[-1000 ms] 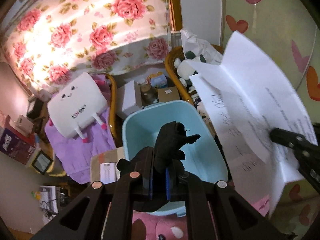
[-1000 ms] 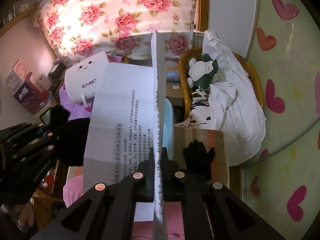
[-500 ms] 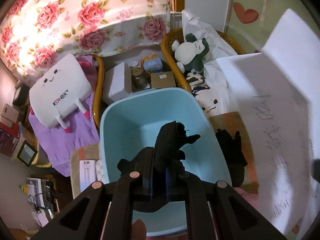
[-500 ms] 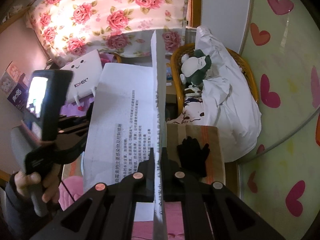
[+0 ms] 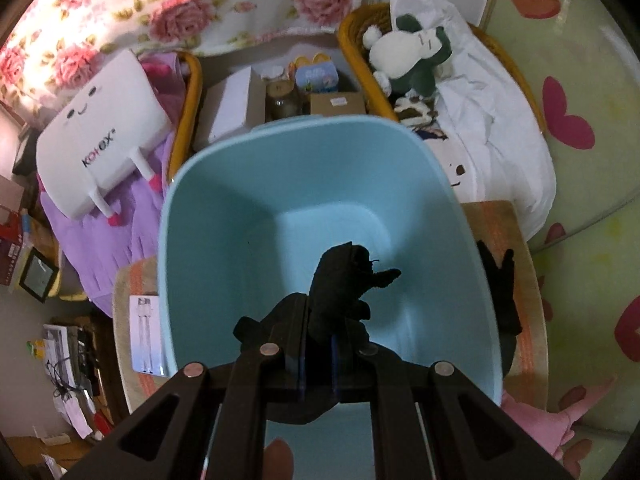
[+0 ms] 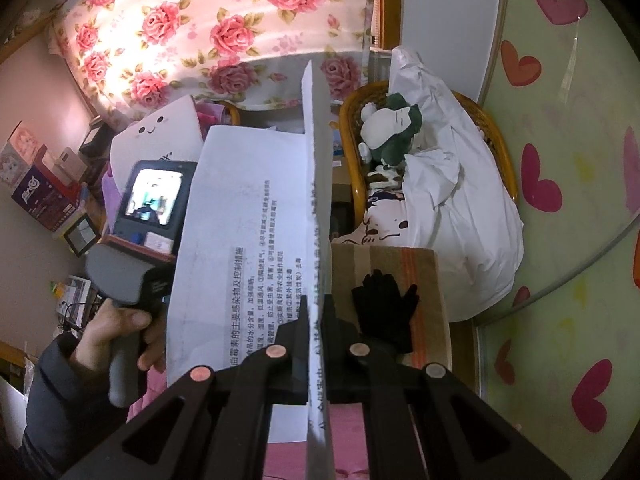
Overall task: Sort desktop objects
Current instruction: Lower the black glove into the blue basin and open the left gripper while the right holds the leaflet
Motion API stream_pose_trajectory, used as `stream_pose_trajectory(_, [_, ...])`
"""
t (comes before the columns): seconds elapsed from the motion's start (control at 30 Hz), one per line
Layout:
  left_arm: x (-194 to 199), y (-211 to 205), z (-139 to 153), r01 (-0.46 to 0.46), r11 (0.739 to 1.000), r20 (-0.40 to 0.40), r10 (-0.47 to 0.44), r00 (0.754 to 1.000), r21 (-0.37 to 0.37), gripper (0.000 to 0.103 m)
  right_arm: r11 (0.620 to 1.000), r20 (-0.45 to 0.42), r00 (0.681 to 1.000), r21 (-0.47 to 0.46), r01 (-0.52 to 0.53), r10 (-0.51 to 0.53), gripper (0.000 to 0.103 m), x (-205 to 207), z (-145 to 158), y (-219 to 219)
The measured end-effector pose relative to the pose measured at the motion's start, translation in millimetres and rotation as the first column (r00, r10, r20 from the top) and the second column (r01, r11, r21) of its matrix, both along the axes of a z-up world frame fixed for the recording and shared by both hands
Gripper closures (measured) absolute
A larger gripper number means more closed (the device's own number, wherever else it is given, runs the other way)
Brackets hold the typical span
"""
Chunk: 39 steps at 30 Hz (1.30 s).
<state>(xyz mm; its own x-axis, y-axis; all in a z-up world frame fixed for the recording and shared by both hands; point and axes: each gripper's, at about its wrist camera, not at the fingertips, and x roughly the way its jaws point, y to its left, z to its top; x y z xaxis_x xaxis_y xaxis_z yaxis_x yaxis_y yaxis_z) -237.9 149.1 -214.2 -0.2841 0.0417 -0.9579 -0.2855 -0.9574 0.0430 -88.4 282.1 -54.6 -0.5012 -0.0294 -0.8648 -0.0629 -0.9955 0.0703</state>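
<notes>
- My L gripper (image 5: 318,332): clamped on black glove (image 5: 340,280), held above blue tub (image 5: 208,240).
- My R gripper (image 6: 316,316): pinching folded paper sheet (image 6: 240,240) edge-on.
- 2nd glove (image 6: 384,308): on mat, just right of R tips.

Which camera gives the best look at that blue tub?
The left wrist view: the blue tub fills the middle, open, under the left claw gripping a black glove. In the right wrist view, the paper sheet hides it.
</notes>
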Motion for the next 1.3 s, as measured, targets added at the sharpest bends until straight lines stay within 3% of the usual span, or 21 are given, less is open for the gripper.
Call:
stream_pose_trajectory(0.37, [-15, 0, -34, -0.040, 0.999, 0.067, 0.040, 0.997, 0.006, 0.094, 1.000, 0.016, 1.000, 0.003, 0.003, -0.004, 0.101, -1, -8, 5])
stream_pose_trajectory(0.77, [-16, 2, -39, -0.049, 0.999, 0.093, 0.048, 0.994, 0.008, 0.091, 1.000, 0.028, 1.000, 0.005, 0.001, -0.001, 0.101, -1, -13, 9])
stream_pose_trajectory(0.87, [-15, 2, -37, -0.049, 0.999, 0.093, 0.048, 0.995, 0.007, 0.085, 1.000, 0.026, 1.000, 0.004, -0.001, 0.001, 0.101, 0, -13, 9])
stream_pose_trajectory(0.97, [-13, 2, -34, -0.039, 0.999, 0.092, 0.037, 0.995, 0.030, 0.068, 1.000, 0.027, 1.000, 0.004, -0.003, 0.003, 0.101, 2, -13, 10])
stream_pose_trajectory(1.03, [-12, 3, -32, -0.032, 0.998, 0.092, 0.028, 0.995, 0.048, 0.052, 1.000, 0.027, 1.000, 0.003, -0.003, 0.003, 0.101, 3, -13, 12])
stream_pose_trajectory(1.3, [-2, 6, -20, -0.014, 0.999, 0.064, 0.012, 0.998, 0.031, 0.052, 1.000, 0.020, 1.000, -0.002, 0.003, -0.002, 0.101, 7, -11, 16])
